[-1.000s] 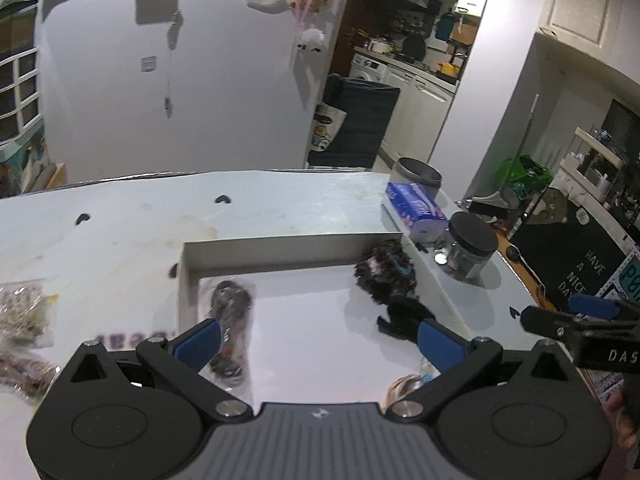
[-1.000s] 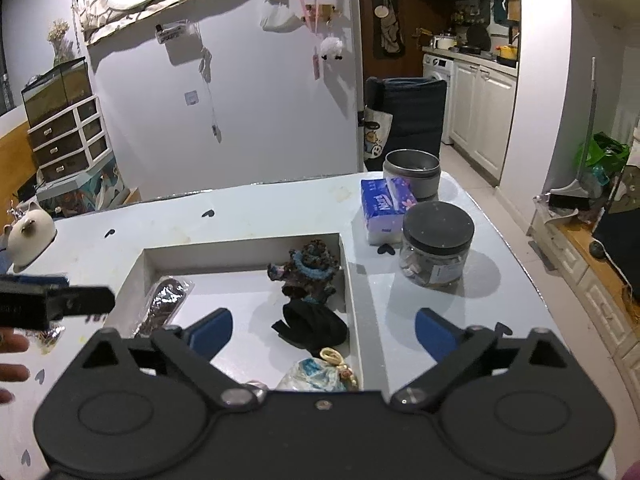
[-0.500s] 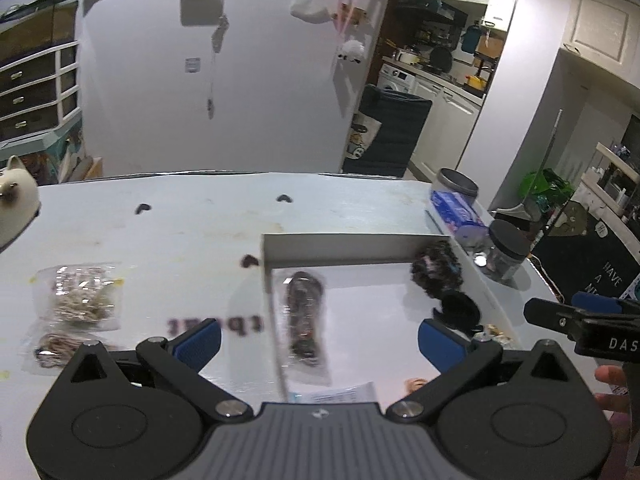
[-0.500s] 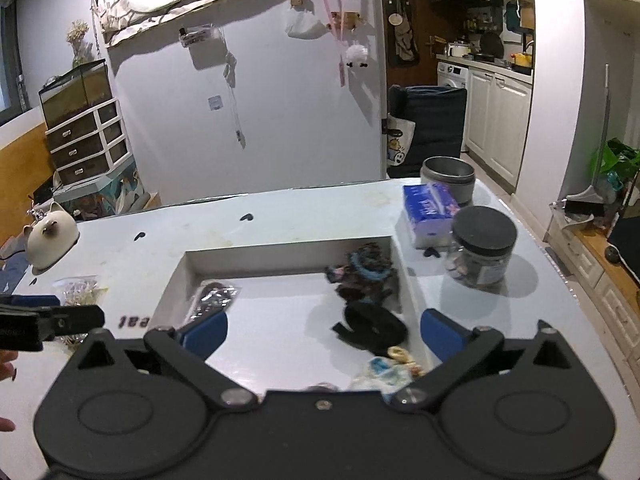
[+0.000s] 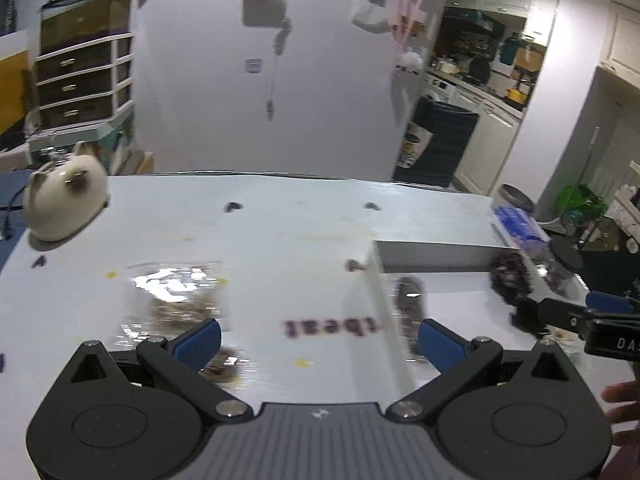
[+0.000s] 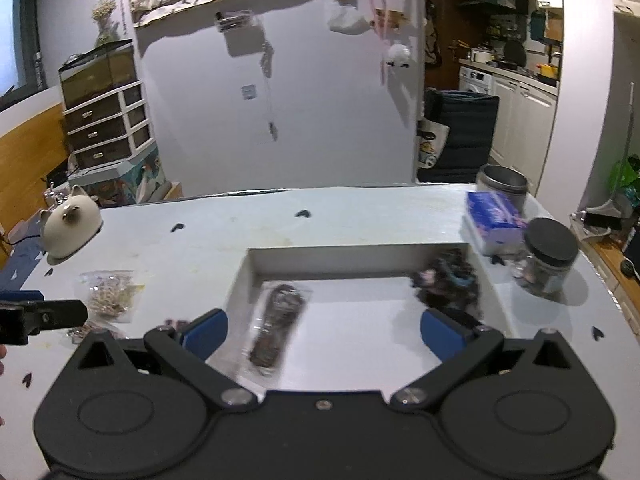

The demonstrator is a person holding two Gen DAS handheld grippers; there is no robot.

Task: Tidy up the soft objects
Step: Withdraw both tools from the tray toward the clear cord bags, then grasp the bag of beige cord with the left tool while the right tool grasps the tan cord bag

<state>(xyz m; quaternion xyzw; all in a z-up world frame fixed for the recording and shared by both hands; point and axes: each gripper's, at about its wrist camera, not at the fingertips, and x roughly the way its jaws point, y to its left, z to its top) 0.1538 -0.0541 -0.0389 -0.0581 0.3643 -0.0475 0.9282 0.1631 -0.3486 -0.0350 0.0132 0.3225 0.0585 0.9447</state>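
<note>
A white open box [image 6: 360, 249] sits on the table and holds a clear bag of dark items [image 6: 276, 326] at its left and a dark fluffy bundle [image 6: 450, 280] at its far right corner. The same box [image 5: 436, 249] lies right of centre in the left wrist view. Outside it lie clear bags of pale items [image 5: 176, 292] [image 6: 110, 294]. My left gripper [image 5: 318, 342] is open and empty, hovering over the table just left of the box, near those bags. My right gripper [image 6: 324, 330] is open and empty above the box's near side.
A cat-shaped ceramic figure [image 6: 70, 222] stands at the table's left edge. A blue tissue pack [image 6: 494, 216], a metal tin [image 6: 506, 184] and a black-lidded jar [image 6: 550, 258] stand right of the box. A person's fingers [image 5: 622, 394] show at the right edge.
My left gripper has swung left, from over the box to over the bags outside it. My right gripper has shifted left too, with the box now centred. Both stayed open.
</note>
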